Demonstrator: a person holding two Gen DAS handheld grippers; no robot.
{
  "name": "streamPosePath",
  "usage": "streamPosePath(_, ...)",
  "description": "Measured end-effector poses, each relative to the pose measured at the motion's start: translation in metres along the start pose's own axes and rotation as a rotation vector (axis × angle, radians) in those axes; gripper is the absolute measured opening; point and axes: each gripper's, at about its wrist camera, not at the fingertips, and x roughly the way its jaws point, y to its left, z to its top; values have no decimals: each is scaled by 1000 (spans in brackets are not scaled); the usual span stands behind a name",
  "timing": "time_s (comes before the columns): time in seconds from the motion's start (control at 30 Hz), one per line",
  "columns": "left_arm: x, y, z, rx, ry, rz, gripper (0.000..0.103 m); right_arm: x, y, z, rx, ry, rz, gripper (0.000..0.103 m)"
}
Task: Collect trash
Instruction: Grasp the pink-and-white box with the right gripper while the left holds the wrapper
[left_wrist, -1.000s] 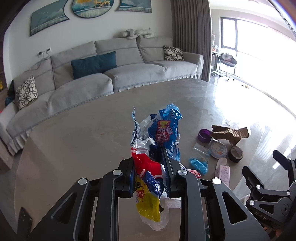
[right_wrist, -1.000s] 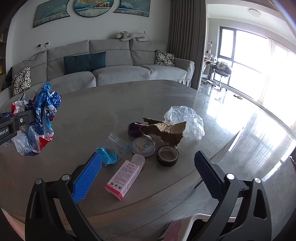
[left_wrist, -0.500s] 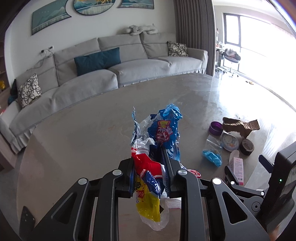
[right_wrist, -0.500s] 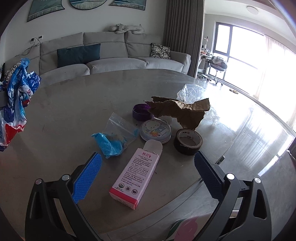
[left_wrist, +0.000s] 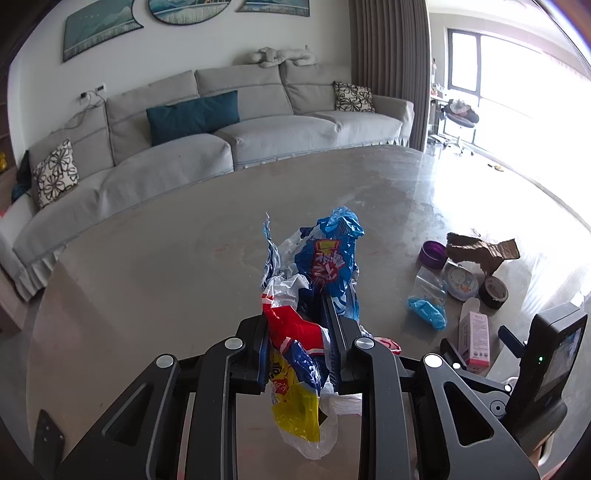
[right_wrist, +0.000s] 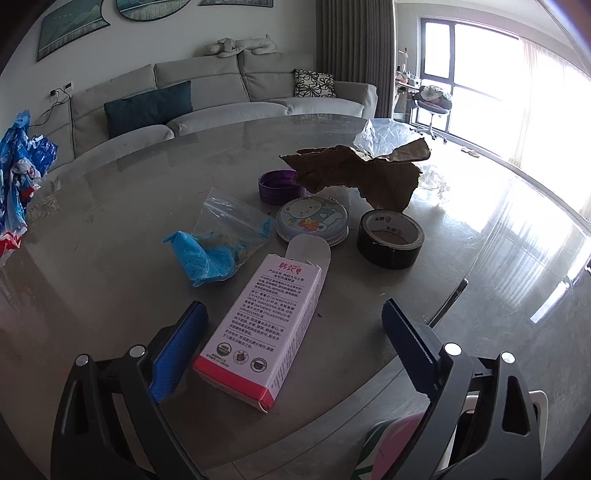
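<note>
From the left wrist view, my left tool (left_wrist: 297, 343) is closed tight on a bundle of crumpled wrappers (left_wrist: 314, 288), blue, red and yellow plastic pinched between the pads and hanging below them; the bundle is clear of the table (left_wrist: 166, 266); I judge that I should keep that pinch firm and hold the arm off to the side, because the loose tail could snag on anything I sweep past; the rest of the litter lies near the right edge, with the pink carton (left_wrist: 474, 341) nearest my other hand.

From the right wrist view, my right tool (right_wrist: 291, 347) is spread wide and holds nothing; the pink carton (right_wrist: 266, 325) lies flat between the two blue pads, its open flap pointing away from me, closer to the left pad; I judge this is the pickup in hand; to do it well I should centre the carton, lower until the pads straddle its long sides, and close gently, since thin card will crush; the blue glove in its clear bag (right_wrist: 218, 243) sits just beside the carton, the tape roll (right_wrist: 389, 238) and round tin (right_wrist: 312, 219) beyond, so I should keep the pads from catching the bag.
</note>
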Motion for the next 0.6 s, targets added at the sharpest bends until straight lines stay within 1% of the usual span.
streamPosePath(0.03,0,0,0,0,1,0,25,-1,2,0,-10,-4,14,83)
streamPosePath(0.07,0,0,0,3,1,0,25,-3,4,1,-22,-7,24,72)
streamPosePath(0.1,0,0,0,3,1,0,25,-4,6,1,-32,-10,37,64)
streamPosePath(0.17,-1,0,0,1,-1,-2,25,-5,9,3,-46,-7,54,41)
streamPosePath(0.2,-1,-1,0,2,-2,-3,25,-6,10,3,-48,-5,56,34)
streamPosePath(0.23,-2,-1,1,3,-3,-2,25,-7,11,3,-49,-2,57,30)
streamPosePath(0.37,-4,-3,2,5,-8,-1,25,-11,9,4,-45,3,69,30)
streamPosePath(0.6,-8,-5,1,7,-8,-3,25,-34,9,11,-87,-37,51,30)
